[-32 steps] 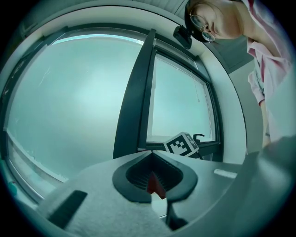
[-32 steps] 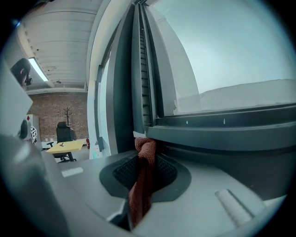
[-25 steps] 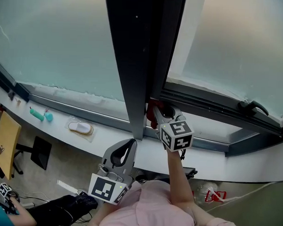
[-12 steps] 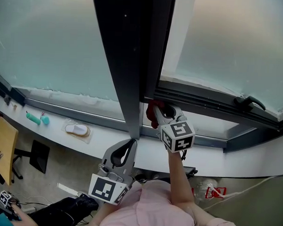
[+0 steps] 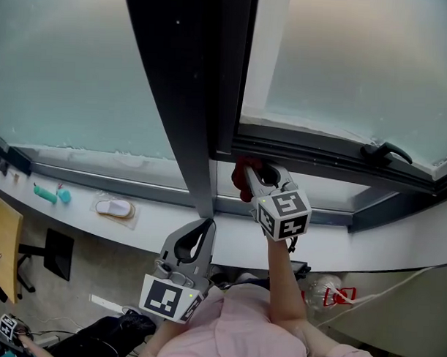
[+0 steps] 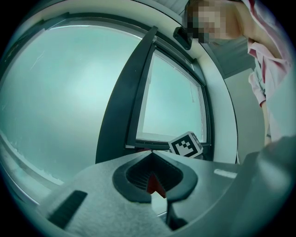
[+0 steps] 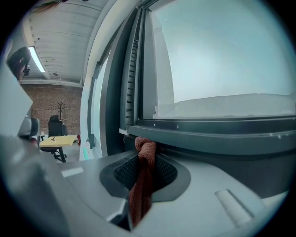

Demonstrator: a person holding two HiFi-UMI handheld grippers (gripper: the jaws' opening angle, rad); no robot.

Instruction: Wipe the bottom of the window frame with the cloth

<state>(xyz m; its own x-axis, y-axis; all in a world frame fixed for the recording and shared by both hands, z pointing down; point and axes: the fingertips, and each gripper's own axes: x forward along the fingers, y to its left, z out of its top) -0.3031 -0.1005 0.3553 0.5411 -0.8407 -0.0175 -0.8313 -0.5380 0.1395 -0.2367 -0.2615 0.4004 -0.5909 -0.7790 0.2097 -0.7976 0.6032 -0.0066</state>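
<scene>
1. Frosted glass fills the upper scene, split by a dark upright post (image 5: pixel 182 99), with a pale sill (image 5: pixel 338 244) running below.
2. The right gripper (image 5: pixel 262 175) pinches a red cloth (image 5: pixel 244 170) between its pressed-together jaws. The bunched cloth touches the window frame (image 5: pixel 319 159) at its bottom rail, just beside the post.
3. The left gripper (image 5: pixel 206 226) hangs low near the person's body, well apart from the frame, with its jaws together on nothing.
4. Judging by position, wiping is at the rail's left end. The stretch toward the window handle (image 5: pixel 385 152) probably remains.
5. Dirt on the rail cannot be made out, and the frame's far right is cut off.
</scene>
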